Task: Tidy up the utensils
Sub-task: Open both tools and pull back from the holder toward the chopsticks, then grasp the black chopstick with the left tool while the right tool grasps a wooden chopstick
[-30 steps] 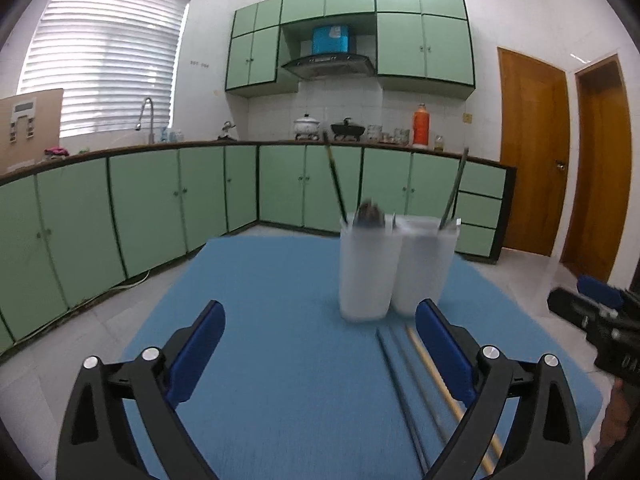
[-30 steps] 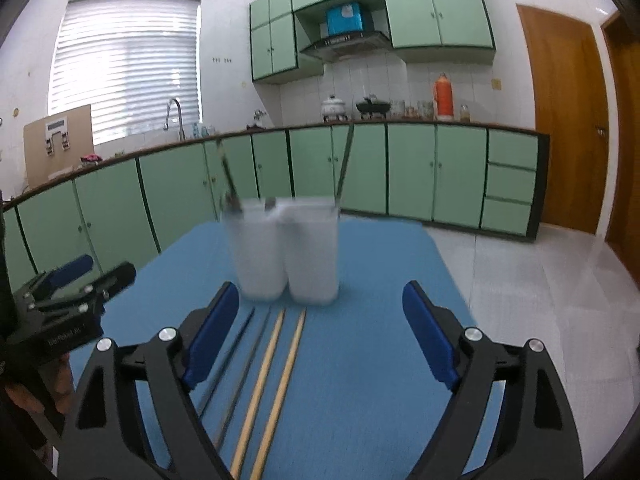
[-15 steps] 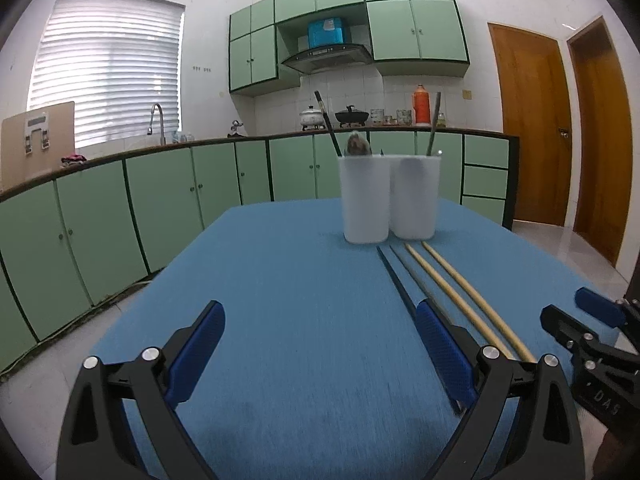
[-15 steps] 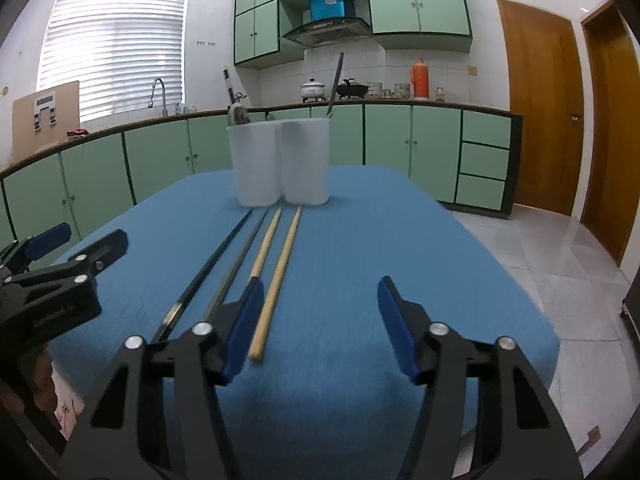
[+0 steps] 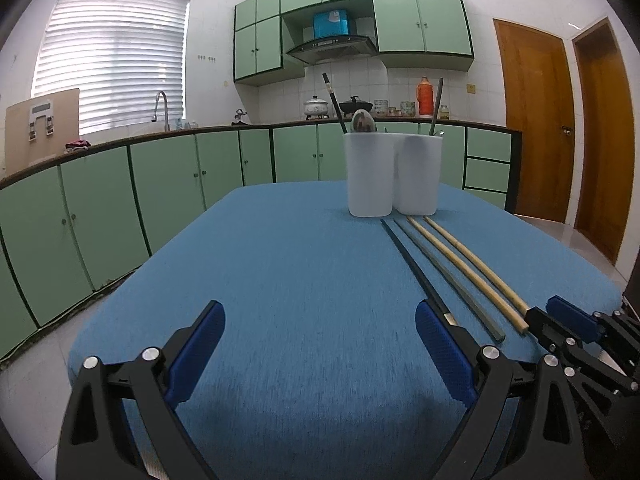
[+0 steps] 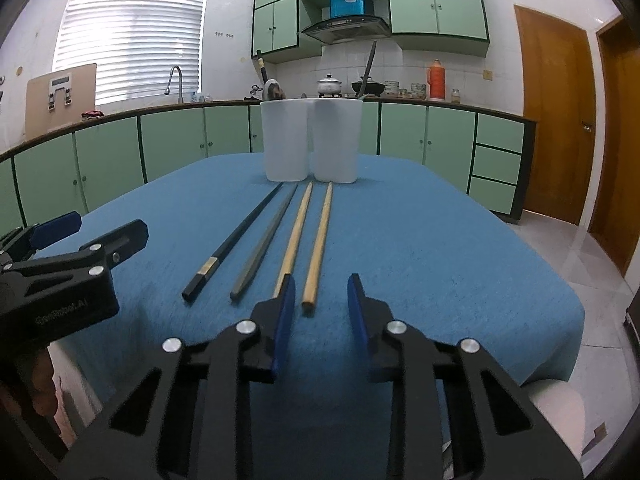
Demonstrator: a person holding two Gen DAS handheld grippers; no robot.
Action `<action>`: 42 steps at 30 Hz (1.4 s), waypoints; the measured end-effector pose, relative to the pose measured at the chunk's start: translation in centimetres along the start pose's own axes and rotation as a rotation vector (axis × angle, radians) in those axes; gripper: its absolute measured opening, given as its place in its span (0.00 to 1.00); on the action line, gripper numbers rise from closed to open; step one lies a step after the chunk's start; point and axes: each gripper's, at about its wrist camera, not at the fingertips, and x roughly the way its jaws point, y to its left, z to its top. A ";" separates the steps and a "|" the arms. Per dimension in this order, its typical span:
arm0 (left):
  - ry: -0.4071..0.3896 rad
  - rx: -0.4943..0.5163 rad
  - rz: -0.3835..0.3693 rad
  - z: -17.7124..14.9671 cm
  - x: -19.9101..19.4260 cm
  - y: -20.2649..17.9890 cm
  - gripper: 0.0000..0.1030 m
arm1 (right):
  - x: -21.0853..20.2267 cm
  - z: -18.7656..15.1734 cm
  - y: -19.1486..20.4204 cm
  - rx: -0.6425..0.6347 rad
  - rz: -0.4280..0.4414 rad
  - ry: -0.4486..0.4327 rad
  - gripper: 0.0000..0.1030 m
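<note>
Four chopsticks (image 6: 256, 240) lie on a blue tablecloth (image 6: 420, 248) among green cabinets (image 6: 180, 136)

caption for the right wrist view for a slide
Right gripper closing around the near end of a wooden chopstick on the blue cloth.

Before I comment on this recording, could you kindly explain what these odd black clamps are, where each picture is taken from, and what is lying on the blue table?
The clamps are two-finger grippers that a person holds, one in each hand; a wide-angle camera on each looks along its fingers.

The left gripper stands open and empty. The right gripper is closing around the near end of a light wooden chopstick, not yet pressing it.

On the blue table lie four chopsticks: black, grey and two wooden. Behind them stands a white two-cup holder with utensils in it.
</note>
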 end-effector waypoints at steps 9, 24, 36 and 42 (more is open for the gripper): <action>0.003 -0.011 -0.007 -0.2 -0.1 0.2 0.91 | 0.9 -0.3 0.3 -0.017 -0.031 -0.041 0.17; 0.009 -0.015 -0.032 -0.3 -0.3 -0.7 0.91 | 0.9 -1.1 0.4 -0.035 -0.056 -0.098 0.06; 0.019 0.001 -0.099 -0.6 -0.1 -3.8 0.89 | -1.5 -0.7 -2.5 0.023 -0.061 -0.114 0.06; 0.052 0.023 -0.105 -1.1 0.9 -5.0 0.74 | -1.7 -1.0 -3.0 0.031 -0.050 -0.116 0.06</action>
